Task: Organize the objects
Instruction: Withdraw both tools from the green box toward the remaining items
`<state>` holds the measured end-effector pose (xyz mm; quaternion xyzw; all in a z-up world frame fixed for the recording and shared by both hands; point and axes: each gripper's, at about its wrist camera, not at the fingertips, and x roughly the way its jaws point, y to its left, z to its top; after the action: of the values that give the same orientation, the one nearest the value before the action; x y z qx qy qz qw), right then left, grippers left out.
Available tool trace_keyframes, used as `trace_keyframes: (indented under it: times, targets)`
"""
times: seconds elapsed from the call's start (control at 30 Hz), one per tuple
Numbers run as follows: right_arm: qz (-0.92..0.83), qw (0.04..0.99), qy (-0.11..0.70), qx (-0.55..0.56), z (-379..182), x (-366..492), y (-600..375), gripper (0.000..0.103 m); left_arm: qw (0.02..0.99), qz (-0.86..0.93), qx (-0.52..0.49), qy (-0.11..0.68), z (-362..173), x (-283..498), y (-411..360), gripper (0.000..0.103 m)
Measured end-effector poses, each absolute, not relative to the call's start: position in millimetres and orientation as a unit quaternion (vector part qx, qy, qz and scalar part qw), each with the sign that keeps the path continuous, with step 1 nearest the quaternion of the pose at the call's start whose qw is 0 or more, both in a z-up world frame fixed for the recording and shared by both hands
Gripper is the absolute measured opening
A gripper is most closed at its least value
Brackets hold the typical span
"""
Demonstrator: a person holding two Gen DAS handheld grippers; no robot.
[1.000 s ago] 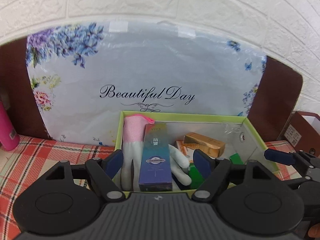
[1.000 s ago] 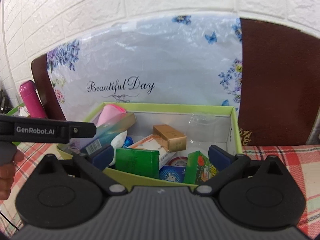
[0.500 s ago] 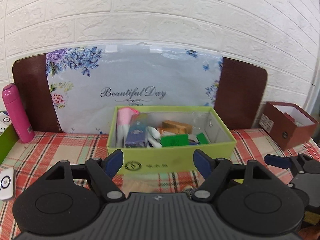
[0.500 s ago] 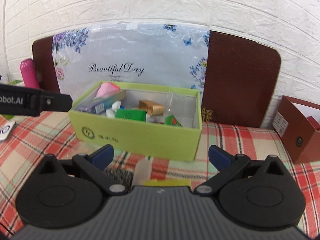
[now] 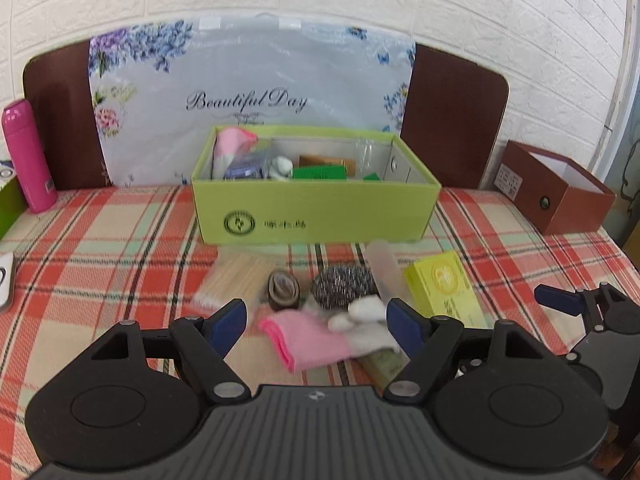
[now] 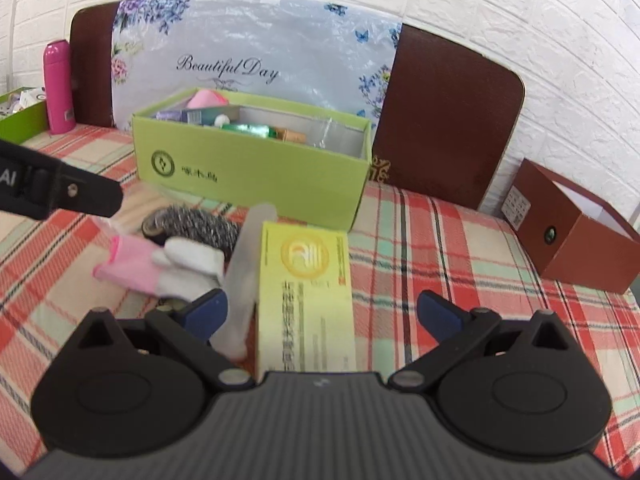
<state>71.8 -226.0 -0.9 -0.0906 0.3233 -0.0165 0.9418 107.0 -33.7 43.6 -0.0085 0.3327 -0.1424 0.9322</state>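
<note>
A green box (image 5: 316,210) holding several items stands at the back of the plaid table; it also shows in the right wrist view (image 6: 252,170). In front of it lie a pink and white glove (image 5: 320,338), a steel scourer (image 5: 342,286), a dark tape roll (image 5: 283,290), a bag of wooden sticks (image 5: 234,280), a clear tube (image 6: 248,264) and a yellow box (image 6: 306,292). My left gripper (image 5: 316,326) is open above the glove. My right gripper (image 6: 320,312) is open, with the yellow box between its fingers.
A pink bottle (image 5: 28,156) stands at the far left near another green box (image 6: 22,118). A brown open box (image 5: 556,188) stands at the right. A floral board (image 5: 248,92) leans on the brick wall behind.
Both grippers have pulled back from over the green box towards the table's front. The loose items in front of the box have come into view. Both stay open and empty.
</note>
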Motion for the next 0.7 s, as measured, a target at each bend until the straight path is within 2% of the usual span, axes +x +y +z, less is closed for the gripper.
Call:
trace_keyframes:
  times: [0.27, 0.53, 0.6, 0.63, 0.67, 0.7]
  targets:
    - [0.014, 0.942, 0.332, -0.051, -28, 53, -239, 0.103, 0.914, -0.161, -0.01, 0.373, 7, 102, -28, 0.08]
    - [0.065, 0.947, 0.314, 0.003, -38, 74, -253, 0.102, 0.894, -0.21, -0.039, 0.394, -8, 92, -32, 0.08]
    - [0.073, 0.94, 0.333, 0.006, -43, 82, -257, 0.09, 0.894, -0.209, -0.04, 0.394, -10, 93, -36, 0.08]
    - [0.068, 0.937, 0.344, 0.008, -45, 83, -259, 0.072, 0.895, -0.21, -0.04, 0.392, -10, 94, -38, 0.08]
    - [0.062, 0.936, 0.346, 0.009, -45, 81, -261, 0.066, 0.895, -0.211, -0.042, 0.39, -10, 95, -42, 0.08]
    - [0.057, 0.936, 0.347, 0.014, -45, 78, -265, 0.066, 0.896, -0.211, -0.046, 0.387, -10, 98, -45, 0.08]
